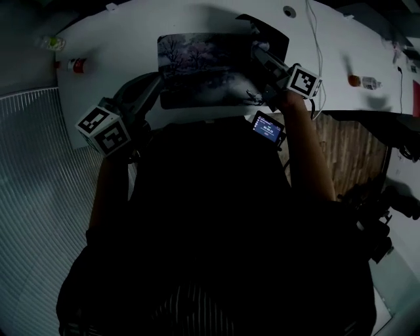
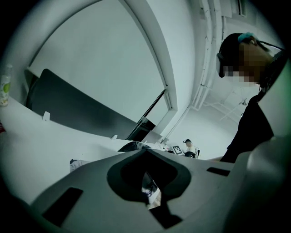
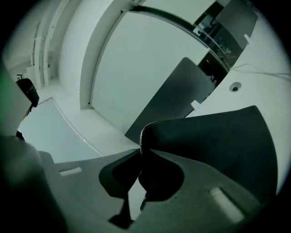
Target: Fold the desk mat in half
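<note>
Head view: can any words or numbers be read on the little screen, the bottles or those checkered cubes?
Nothing reads clearly.
small screen: lit characters, too small to read.
red-and-white bottle: label blurred.
left cube, right cube: black-and-white square markers, no words.

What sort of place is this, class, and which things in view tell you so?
Probably an office or lab workroom: a long white desk with a cable port and a trailing cable, a dark divider panel at its far edge, and a desk mat on it.
</note>
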Available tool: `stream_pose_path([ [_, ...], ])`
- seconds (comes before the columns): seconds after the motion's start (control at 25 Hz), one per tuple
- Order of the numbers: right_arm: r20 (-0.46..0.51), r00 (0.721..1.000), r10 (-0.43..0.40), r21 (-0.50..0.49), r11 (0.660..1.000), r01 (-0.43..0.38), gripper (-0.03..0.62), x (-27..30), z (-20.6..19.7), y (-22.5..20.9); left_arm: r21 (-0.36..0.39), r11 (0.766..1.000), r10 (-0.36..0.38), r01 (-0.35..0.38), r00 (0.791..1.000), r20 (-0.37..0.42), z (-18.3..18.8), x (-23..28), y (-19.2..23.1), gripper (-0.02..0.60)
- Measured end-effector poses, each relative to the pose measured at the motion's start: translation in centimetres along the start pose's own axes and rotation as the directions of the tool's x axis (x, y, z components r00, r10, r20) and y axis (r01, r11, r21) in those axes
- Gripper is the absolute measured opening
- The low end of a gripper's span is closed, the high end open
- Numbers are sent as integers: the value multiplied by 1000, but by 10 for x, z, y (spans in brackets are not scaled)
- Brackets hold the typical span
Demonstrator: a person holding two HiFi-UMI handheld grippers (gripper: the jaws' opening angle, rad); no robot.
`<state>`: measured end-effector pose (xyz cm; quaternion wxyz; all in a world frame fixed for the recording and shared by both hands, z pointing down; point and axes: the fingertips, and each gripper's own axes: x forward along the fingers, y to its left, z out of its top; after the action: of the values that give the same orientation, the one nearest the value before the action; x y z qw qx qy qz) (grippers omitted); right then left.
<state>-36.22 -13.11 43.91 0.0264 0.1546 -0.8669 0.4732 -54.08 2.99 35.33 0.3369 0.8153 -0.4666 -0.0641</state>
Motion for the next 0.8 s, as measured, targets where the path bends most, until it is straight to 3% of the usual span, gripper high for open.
stream_pose_path([
  [0.12, -119, 993, -7, 4, 1000, 8, 11, 38, -34, 10, -18, 1000, -8, 8, 1000, 1, -5, -3, 2, 9],
  [0.24, -246, 969, 17, 14, 1000, -14, 12, 81, -85, 28, -26, 1000, -5, 5, 1000, 18, -3, -13, 10, 9],
  [0.36, -411, 911, 28, -41, 998, -49, 30, 120, -146, 44, -33, 999, 6, -5, 1000, 31, -3, -18, 19, 9],
  [0.4, -460, 887, 32, -49, 997, -62, 98, 131, -167, 47, -35, 999, 11, -10, 999, 31, -5, -20, 22, 9],
  [0.48, -505, 862, 30, -38, 998, -57, 121, 146, -194, 49, -40, 999, 16, -15, 999, 28, -10, -23, 27, 9],
  [0.6, -423, 904, 61, 67, 997, -36, 120, 151, -178, 49, -45, 999, 6, -5, 1000, 11, -18, -28, 29, 9],
  [0.68, -340, 934, 111, 113, 991, -77, 113, 145, -143, 55, -46, 999, -1, 1, 1000, 0, -21, -32, 33, 9],
  [0.8, -239, 956, 171, 46, 985, -165, 77, 120, -79, 69, -40, 999, -13, 13, 1000, -16, -22, -30, 36, 9],
])
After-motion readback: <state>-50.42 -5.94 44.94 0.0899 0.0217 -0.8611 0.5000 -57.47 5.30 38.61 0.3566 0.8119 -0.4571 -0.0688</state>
